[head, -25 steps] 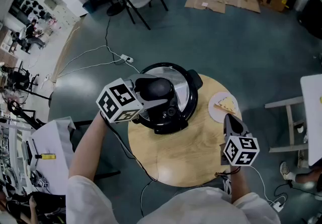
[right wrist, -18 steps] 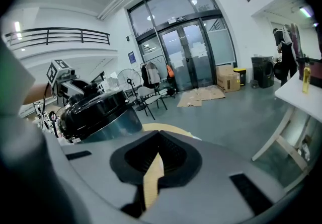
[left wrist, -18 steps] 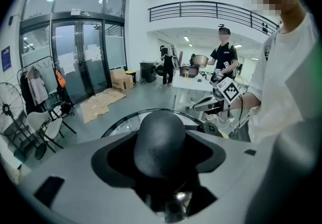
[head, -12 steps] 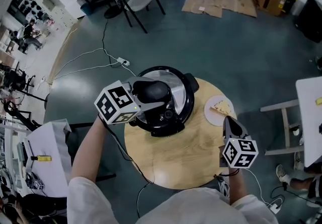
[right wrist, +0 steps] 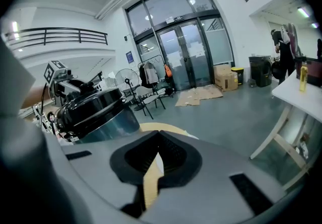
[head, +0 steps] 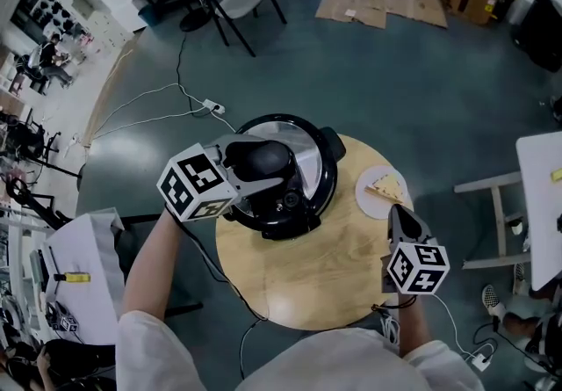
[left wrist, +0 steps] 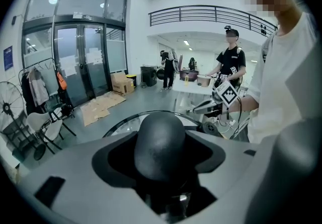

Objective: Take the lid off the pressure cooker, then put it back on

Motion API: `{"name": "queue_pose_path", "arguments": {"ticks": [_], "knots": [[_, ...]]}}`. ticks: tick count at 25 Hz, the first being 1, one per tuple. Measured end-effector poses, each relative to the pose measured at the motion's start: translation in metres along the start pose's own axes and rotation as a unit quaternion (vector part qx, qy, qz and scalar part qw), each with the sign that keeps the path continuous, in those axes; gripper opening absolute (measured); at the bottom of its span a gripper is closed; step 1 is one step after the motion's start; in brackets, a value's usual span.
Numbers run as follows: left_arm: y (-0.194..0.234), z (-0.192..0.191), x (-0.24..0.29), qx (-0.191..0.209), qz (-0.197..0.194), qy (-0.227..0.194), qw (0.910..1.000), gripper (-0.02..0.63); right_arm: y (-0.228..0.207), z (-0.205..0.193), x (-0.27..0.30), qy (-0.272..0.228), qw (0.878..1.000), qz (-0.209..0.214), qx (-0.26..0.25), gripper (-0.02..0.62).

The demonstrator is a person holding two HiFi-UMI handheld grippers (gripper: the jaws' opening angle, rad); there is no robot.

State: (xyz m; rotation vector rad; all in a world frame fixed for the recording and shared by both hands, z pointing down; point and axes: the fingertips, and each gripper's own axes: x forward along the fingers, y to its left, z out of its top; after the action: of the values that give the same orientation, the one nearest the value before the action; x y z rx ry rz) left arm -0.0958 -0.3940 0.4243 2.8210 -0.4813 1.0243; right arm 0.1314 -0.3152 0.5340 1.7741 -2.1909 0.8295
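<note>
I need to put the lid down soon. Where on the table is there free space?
The near half of the table is bare wood, between the pressure cooker and the person. The far side is crowded: cooker at left, plate at right, right gripper beside it.

White sleeves point(head: 154, 341); grey left tongs point(head: 279, 168), right tongs point(head: 396, 209), checkered marker cubes point(head: 195, 183).

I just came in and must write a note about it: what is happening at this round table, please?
A person works with two hand-held grippers at a round wooden table. The left hand-held gripper is closed on the black knob of the pressure cooker lid, and the lid appears to sit on the cooker. The right hand-held gripper hangs shut and empty near the table edge, beside a plate with a yellowish wedge.
</note>
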Motion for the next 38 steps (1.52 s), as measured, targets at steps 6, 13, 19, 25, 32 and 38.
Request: {"name": "queue_pose_path", "arguments": {"ticks": [6,13,19,25,32,38], "knots": [[-0.001,0.007,-0.007,0.003,0.012,-0.007,0.9999,0.278,0.0,0.0,-0.002,-0.006,1.0,0.002,0.002,0.0],[-0.002,0.023,-0.019,0.004,0.034,-0.017,0.9993,0.276,0.001,0.005,-0.006,-0.014,1.0,0.008,0.003,0.0],[-0.009,0.039,-0.031,0.012,0.044,-0.027,0.9986,0.276,-0.001,0.012,-0.015,-0.021,1.0,0.011,0.004,0.0],[-0.028,0.05,-0.038,0.015,0.048,-0.026,0.9984,0.276,-0.009,0.022,-0.029,-0.035,0.999,0.013,-0.009,0.0],[-0.061,0.054,-0.057,0.009,0.073,-0.05,0.996,0.276,-0.01,0.029,-0.059,-0.054,0.998,0.013,-0.022,0.0],[-0.096,0.043,-0.081,-0.006,0.098,-0.048,0.994,0.276,0.002,0.036,-0.078,-0.063,0.997,0.028,-0.039,0.0]]}}
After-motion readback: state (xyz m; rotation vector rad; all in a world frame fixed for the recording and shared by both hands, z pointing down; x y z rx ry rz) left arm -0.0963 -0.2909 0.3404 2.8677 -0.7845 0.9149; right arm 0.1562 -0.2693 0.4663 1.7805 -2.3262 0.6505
